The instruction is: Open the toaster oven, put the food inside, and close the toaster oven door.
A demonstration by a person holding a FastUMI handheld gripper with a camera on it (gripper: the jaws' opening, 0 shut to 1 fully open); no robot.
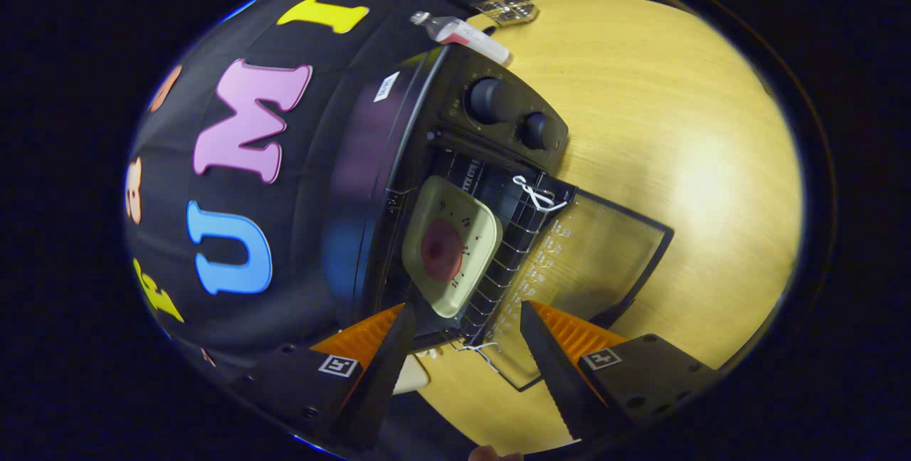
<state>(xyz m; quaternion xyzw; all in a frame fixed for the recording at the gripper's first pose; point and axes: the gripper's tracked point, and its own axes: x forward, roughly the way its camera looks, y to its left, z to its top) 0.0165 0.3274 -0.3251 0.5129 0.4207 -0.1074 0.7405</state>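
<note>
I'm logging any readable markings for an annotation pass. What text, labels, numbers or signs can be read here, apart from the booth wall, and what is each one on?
None can be read.
White sticker on the toaster oven: too small.
Pale markings on the open glass door: blurred.
Label on the tube behind the oven: blurred.
Dark marks on the tray holding the food: not legible.
The hand-held gripper is open, holding nothing.

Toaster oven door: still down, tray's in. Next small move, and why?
Probably bring the open, empty gripper to the far edge of the glass door and begin swinging it shut. The tray with the food already sits on the rack in the toaster oven, and the door lies flat on the table.
</note>
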